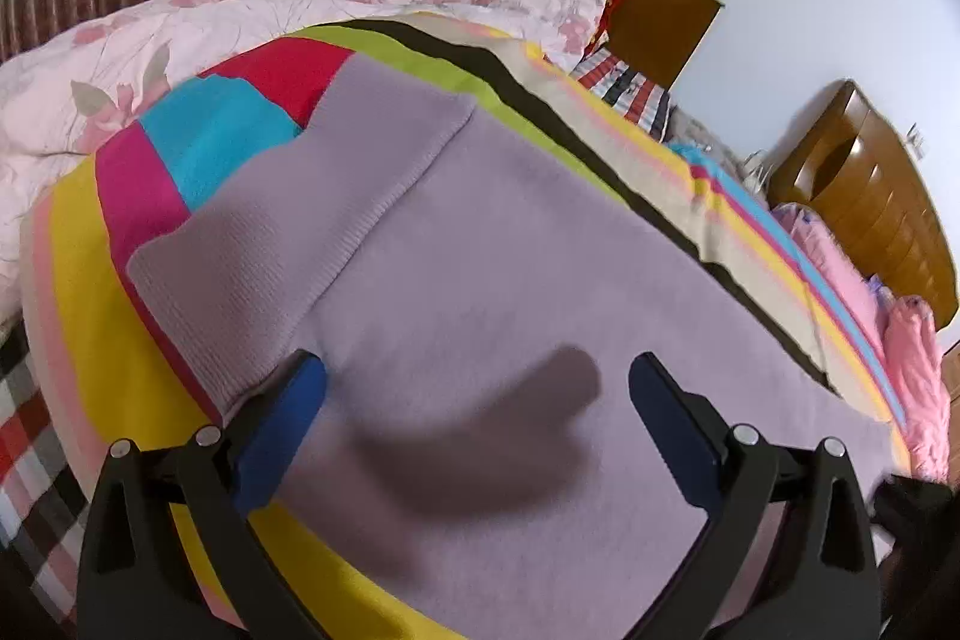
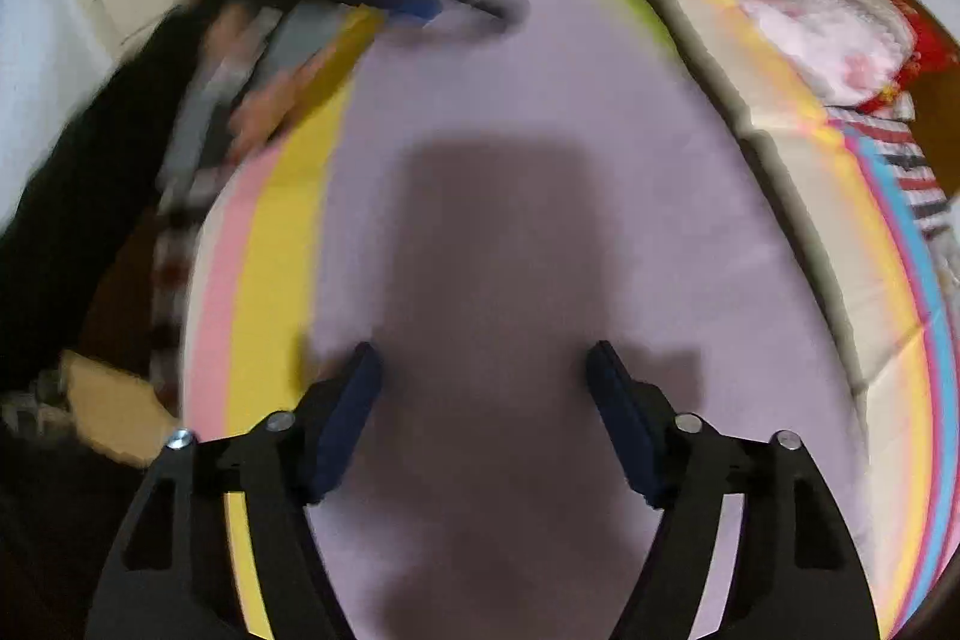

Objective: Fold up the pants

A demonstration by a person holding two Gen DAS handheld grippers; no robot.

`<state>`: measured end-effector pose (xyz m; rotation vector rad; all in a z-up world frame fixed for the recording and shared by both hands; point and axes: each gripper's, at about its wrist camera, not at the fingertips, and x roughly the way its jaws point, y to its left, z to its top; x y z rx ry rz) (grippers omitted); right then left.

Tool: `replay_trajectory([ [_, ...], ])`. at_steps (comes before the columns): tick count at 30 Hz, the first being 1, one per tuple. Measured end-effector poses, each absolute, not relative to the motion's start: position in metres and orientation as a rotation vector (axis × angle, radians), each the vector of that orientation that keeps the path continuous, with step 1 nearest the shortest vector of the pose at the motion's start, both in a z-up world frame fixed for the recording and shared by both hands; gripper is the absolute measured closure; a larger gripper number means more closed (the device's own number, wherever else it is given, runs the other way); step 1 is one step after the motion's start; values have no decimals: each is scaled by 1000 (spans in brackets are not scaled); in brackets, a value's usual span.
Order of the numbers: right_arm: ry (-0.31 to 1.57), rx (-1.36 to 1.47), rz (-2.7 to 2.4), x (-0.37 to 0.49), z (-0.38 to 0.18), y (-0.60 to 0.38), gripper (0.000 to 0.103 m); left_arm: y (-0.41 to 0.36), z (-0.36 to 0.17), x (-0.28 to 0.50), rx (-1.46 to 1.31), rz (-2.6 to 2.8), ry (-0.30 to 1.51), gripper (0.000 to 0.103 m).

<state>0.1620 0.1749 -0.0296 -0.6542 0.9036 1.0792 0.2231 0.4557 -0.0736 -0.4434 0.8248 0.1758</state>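
Both my left claw (image 1: 477,382) and right claw (image 2: 483,370) hang wide open and empty over the pants (image 1: 510,244), so a thin pinch could slip.

lilac pants (image 1: 510,250) on striped bed (image 1: 78,280)

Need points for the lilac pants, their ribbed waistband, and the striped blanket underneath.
lilac pants (image 1: 510,250), left wrist view, flat fleece area ahead of the fingers.
ribbed waistband (image 1: 288,232), left wrist view, middle of the ribbed band.
striped blanket (image 2: 282,232), right wrist view, yellow stripe left of the pants.
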Motion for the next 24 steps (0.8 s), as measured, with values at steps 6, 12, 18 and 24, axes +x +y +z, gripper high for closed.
replay_trajectory([
  [6, 875, -557, 1088, 161, -11, 178, 39, 448, -60, 207, -449, 269, 810, 8],
  [12, 874, -609, 1156, 132, -26, 182, 33, 393, -47, 171, -346, 238, 765, 7],
  [18, 844, -482, 1252, 144, -1, 165, 61, 421, -45, 114, -638, 197, 642, 8],
  [24, 867, -554, 1328, 134, -9, 198, 80, 417, -49, 95, -662, 119, 643, 32],
])
